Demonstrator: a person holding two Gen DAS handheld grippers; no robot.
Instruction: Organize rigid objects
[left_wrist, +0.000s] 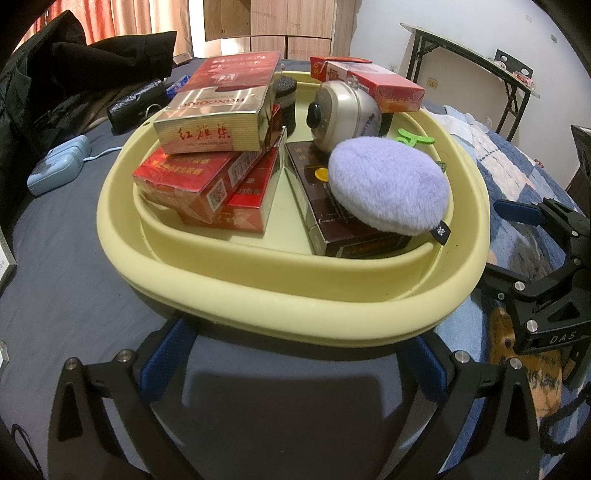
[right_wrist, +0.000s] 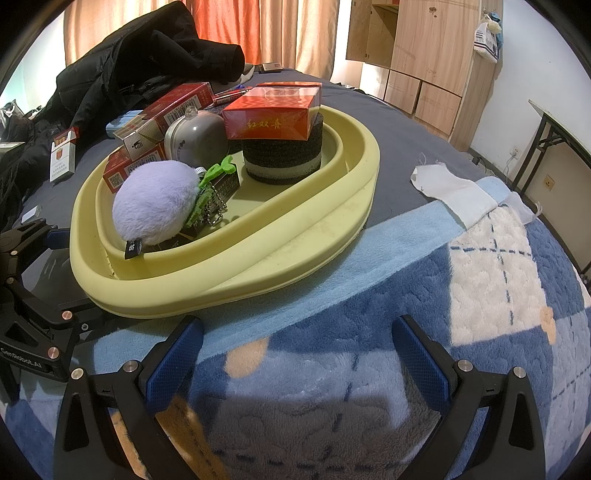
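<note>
A pale yellow basin (left_wrist: 295, 302) (right_wrist: 221, 284) sits on the bed, filled with objects. On its left side, red cigarette boxes (left_wrist: 192, 184) are stacked under a gold and red carton (left_wrist: 218, 122). A purple fluffy puff (left_wrist: 388, 184) (right_wrist: 155, 206) lies on a dark brown box (left_wrist: 332, 229), next to a silver round tin (left_wrist: 343, 110) (right_wrist: 195, 136) and a green clip (right_wrist: 214, 173). A red box (right_wrist: 273, 114) rests on a black sponge cylinder (right_wrist: 284, 155). My left gripper (left_wrist: 295, 350) is open at the basin's near rim, holding nothing. My right gripper (right_wrist: 297, 343) is open and empty above the blanket, to the basin's right.
A blue and white plaid blanket (right_wrist: 369, 332) covers the bed's right side, with a white cloth (right_wrist: 450, 192) on it. A black jacket (left_wrist: 74, 74), a light blue device (left_wrist: 59, 166) and an open cigarette pack (right_wrist: 62, 155) lie to the left. Beyond stand a folding table (left_wrist: 480, 55) and a wooden wardrobe (right_wrist: 424, 55).
</note>
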